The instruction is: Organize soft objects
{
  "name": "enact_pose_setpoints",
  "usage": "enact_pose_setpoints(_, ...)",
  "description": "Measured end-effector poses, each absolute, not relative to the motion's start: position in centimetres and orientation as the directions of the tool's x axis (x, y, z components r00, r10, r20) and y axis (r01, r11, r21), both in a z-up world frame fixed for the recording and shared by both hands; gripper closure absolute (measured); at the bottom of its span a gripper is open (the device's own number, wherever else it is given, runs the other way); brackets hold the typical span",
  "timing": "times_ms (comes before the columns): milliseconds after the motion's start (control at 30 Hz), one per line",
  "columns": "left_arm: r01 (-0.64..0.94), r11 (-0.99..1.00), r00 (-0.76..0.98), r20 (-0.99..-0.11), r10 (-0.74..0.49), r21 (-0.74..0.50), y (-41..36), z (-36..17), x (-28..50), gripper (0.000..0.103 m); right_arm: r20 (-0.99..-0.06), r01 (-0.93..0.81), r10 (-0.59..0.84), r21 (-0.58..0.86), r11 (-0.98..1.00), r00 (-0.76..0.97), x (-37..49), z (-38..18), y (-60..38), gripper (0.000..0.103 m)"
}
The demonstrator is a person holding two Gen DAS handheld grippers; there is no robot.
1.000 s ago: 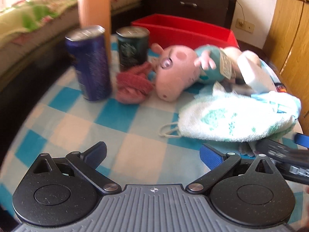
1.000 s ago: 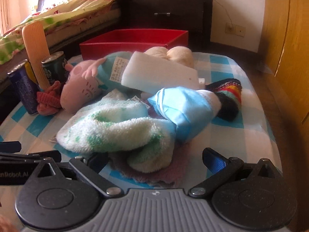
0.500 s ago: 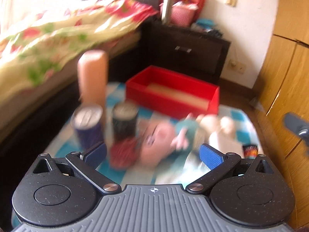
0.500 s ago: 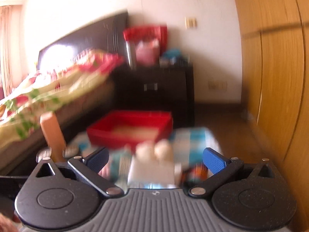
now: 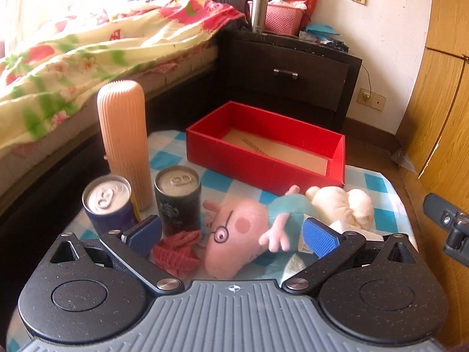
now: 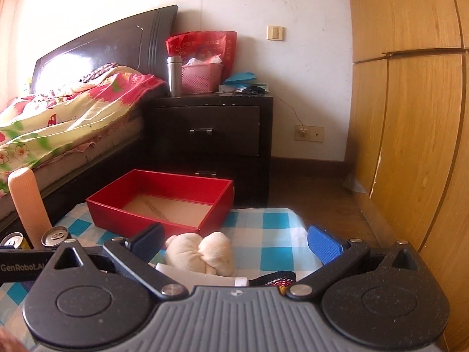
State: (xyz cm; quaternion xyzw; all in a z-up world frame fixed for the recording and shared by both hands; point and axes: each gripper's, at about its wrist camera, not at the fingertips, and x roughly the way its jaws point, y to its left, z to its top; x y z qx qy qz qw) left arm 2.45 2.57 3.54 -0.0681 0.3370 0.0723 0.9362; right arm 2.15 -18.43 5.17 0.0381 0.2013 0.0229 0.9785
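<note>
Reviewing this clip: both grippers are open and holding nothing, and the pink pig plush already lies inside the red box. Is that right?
Not quite. The pink pig plush is not in the red box; it lies on the checkered cloth in front of it, as the left wrist view shows. The box holds no soft things. The left gripper and right gripper are indeed open and hold nothing.

Both views were bright and sharp, with no motion blur. Strong daylight came from the left, washing out the headboard (image 6: 96, 50) into a white glare patch and overexposing the upper left corner above the bed (image 5: 88, 55) in the left view. The can tops (image 5: 177, 179) caught bright reflections. The wardrobe (image 6: 410, 117) glowed warm yellow. Fisheye distortion bowed the wardrobe edges and walls, and dark vignetting cut the frame corners.
</note>
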Motion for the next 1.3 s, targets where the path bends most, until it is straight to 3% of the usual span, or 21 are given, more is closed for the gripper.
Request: enact_pose_setpoints(1300, -0.123, 0.992, 0.789, -0.608, 0.091, -0.011, -0.2, 4.6, 1.3, 0.005, -0.416, -0.01, 0.066, 0.134, 0.991, 0.907, 0.4, 5.2, -19.1, 0.018)
